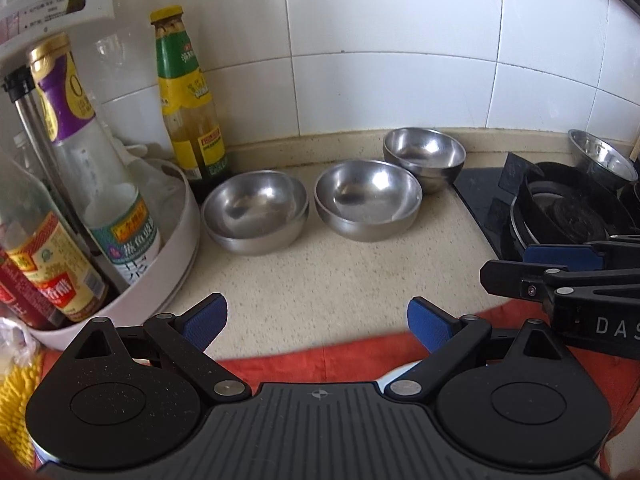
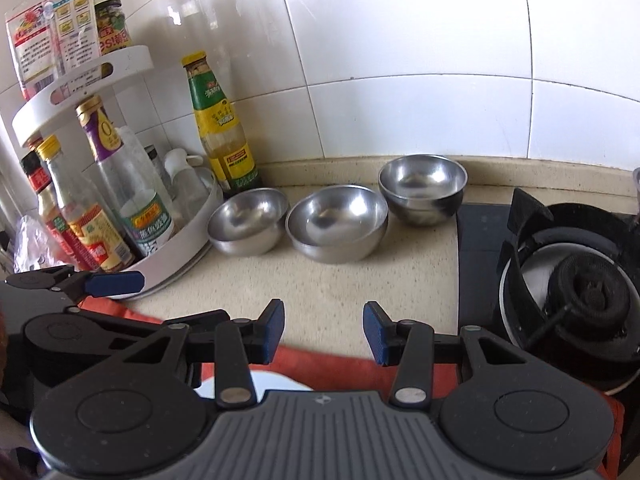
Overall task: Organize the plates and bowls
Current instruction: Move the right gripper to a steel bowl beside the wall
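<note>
**Three steel bowls wait, mouths up, at the back of the counter**

Three round stainless-steel bowls sit in a row on the speckled beige countertop (image 1: 320, 280), in the middle of the left wrist view, just below the white tiled wall (image 1: 380, 40): the left bowl (image 1: 255, 218), the middle bowl (image 1: 368, 199) and the far bowl (image 1: 425, 158). The left and far ones look double-rimmed, perhaps two nested; I cannot tell for sure. A fourth steel bowl (image 1: 602, 160) stands at the right edge, beyond the black gas burner (image 1: 568, 216).

Judging by the thin polished metal, these should be light, rigid and not fragile, but slippery; the curved walls offer no flat face, so a pinch over the rim, one pad inside and one outside, looks the safest hold. Being round, they have no long axis; each opens straight upward, level on its base.

The left gripper (image 1: 316, 322) has its blue pads spread wide with nothing between them. The right gripper (image 2: 324, 330) has its pads moderately apart, also empty, over bare counter, well short of the bowls. A white two-tier condiment rack (image 2: 188, 240) crowds the left bowl.
</note>
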{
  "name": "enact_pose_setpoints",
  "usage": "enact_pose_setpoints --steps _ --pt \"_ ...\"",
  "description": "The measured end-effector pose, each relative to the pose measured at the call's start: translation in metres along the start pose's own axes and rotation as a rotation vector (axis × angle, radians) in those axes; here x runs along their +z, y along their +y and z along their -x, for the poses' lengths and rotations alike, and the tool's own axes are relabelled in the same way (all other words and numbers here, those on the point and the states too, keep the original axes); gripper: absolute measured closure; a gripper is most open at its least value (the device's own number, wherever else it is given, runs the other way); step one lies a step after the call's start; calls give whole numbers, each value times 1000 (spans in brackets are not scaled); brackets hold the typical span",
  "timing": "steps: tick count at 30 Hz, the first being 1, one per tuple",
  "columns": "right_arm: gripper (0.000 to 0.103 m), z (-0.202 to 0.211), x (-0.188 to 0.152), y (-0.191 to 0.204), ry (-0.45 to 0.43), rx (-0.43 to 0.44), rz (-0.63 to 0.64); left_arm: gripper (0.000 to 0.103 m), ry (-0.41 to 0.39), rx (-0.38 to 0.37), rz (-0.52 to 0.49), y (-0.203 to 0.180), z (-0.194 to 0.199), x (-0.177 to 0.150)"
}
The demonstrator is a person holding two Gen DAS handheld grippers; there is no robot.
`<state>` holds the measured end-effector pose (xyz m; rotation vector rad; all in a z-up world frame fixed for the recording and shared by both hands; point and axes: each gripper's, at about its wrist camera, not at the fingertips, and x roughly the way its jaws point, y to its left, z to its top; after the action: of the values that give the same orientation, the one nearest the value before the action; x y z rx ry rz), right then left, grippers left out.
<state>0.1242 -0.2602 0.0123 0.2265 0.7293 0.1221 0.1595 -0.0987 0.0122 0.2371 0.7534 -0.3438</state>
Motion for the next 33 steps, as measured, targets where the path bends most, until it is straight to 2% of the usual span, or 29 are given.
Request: enact_pose_setpoints --steps 9,18,24,27,33 --pt "59 -16 27 -2 -17 -20 10 4 -31 1 -1 5 -16 27" --pt "59 -48 58 -16 14 -52 -21 4 4 -39 56 10 -55 53" --pt "59 -77 73 -31 58 -60 -71 5 58 -73 92 10 -89 65" --pt "59 -91 77 -38 78 -65 -81 8 83 -81 98 8 -104 68" --pt "60 -121 80 -53 147 -36 -135 22 144 -121 113 5 -127 71"
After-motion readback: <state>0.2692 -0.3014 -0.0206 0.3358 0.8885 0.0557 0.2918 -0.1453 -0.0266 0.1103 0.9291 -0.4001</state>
